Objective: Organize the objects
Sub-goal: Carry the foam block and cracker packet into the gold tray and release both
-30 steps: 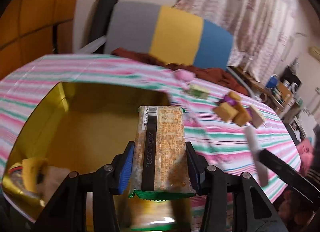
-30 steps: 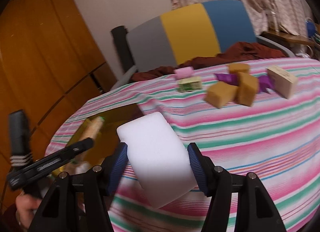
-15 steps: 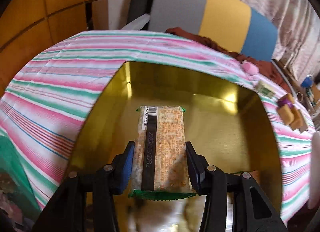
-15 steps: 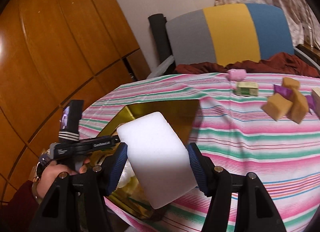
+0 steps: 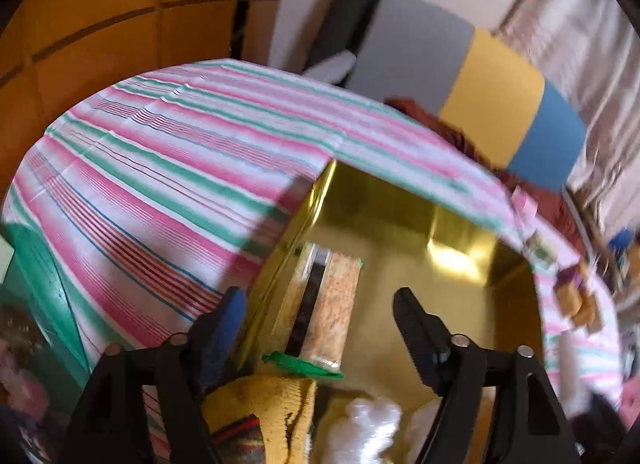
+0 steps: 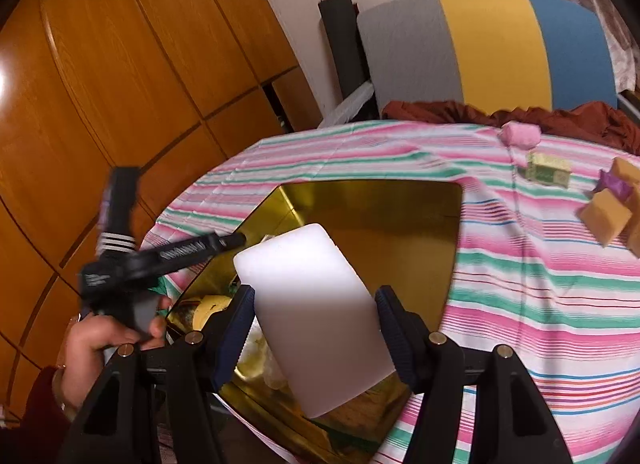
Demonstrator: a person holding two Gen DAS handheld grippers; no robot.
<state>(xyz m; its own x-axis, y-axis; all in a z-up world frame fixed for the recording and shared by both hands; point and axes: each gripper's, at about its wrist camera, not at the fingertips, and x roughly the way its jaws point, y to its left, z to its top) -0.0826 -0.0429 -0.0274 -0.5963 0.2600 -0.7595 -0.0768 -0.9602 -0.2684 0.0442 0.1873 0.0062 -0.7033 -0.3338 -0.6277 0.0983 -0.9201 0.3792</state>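
Observation:
A gold tin box [image 5: 460, 232] sits open on the striped tablecloth; it also shows in the right wrist view [image 6: 400, 216]. My left gripper [image 5: 320, 316] is open above the box's left side. The cracker packet [image 5: 324, 304] lies free inside the box against its left wall. A yellow cloth item [image 5: 272, 408] and white wadding [image 5: 360, 428] lie at the box's near end. My right gripper [image 6: 314, 316] is shut on a white foam block [image 6: 316, 316] and holds it over the box. The left gripper tool [image 6: 168, 256] shows at the left in the right wrist view.
On the cloth to the right lie a pink roll [image 6: 520, 134], a small green-and-cream box [image 6: 546, 170], tan blocks [image 6: 604, 216] and a purple wrapper [image 6: 618, 184]. A grey, yellow and blue chair back [image 6: 480, 48] stands behind the table. Wooden panels [image 6: 120, 84] are at the left.
My left gripper has opened and let go of the cracker packet, which now lies in the gold box. My right gripper with the white block has moved over the box.

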